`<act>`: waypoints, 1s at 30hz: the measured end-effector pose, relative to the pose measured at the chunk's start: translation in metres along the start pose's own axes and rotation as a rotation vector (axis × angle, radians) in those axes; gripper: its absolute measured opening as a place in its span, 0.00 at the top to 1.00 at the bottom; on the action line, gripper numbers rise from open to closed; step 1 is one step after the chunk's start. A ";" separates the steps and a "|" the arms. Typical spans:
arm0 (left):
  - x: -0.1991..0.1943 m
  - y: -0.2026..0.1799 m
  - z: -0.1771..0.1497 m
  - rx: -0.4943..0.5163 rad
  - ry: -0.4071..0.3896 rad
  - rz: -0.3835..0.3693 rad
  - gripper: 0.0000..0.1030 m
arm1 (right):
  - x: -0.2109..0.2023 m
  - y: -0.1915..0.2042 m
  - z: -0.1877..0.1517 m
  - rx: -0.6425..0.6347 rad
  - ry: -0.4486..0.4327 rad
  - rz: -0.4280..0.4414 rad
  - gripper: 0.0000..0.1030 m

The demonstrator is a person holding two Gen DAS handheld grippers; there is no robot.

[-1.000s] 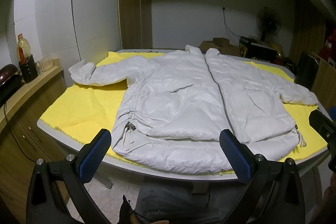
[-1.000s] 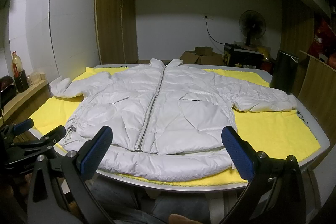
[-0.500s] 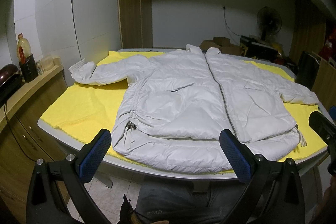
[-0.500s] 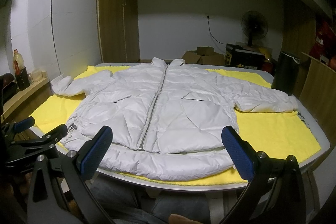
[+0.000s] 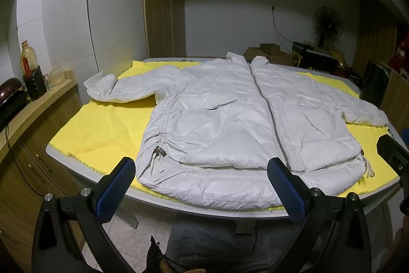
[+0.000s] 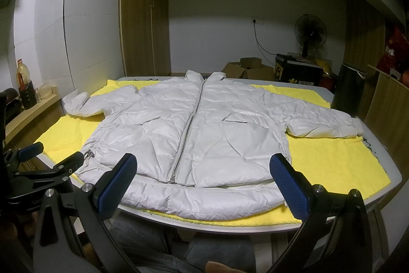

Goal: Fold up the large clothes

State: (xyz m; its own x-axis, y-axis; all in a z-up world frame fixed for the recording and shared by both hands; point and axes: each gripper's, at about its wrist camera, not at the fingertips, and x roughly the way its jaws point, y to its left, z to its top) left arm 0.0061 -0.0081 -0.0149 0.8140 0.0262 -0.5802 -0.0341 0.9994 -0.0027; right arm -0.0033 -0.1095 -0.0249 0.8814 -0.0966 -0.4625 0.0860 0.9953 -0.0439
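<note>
Jacket (image 5: 237, 124) lies flat, zipped, beyond both tongs: left gripper (image 5: 202, 186) and right gripper (image 6: 204, 186) spread wide, empty.

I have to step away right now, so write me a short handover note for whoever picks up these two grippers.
Left gripper: open, empty, held short of the table's near edge, before the jacket hem.
Right gripper: open, empty, also in front of the hem.
The white puffer jacket lies flat, zipped, front up, on the yellow cloth over the grey table, collar at the far side, both sleeves spread outward.
Done: jacket laid out; no fold made yet.
Left: all of the folding. Probably bring each sleeve across the body first, then fold the body.
</note>
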 end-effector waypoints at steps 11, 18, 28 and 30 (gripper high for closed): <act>0.002 -0.002 0.001 0.003 0.008 0.009 0.00 | 0.000 0.001 -0.001 -0.002 0.001 0.000 0.00; 0.002 -0.002 0.001 0.003 0.008 0.009 0.00 | 0.000 0.000 -0.001 -0.002 0.002 0.001 0.00; 0.001 0.000 0.002 0.000 0.010 0.010 0.00 | 0.000 0.001 0.000 -0.004 0.000 -0.001 0.00; 0.001 0.001 0.002 0.001 0.012 0.010 0.00 | 0.001 0.002 -0.001 -0.003 0.000 -0.001 0.00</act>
State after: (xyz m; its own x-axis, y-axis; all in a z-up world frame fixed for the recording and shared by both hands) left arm 0.0084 -0.0068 -0.0137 0.8069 0.0357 -0.5896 -0.0417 0.9991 0.0035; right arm -0.0029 -0.1079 -0.0259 0.8812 -0.0979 -0.4624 0.0856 0.9952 -0.0476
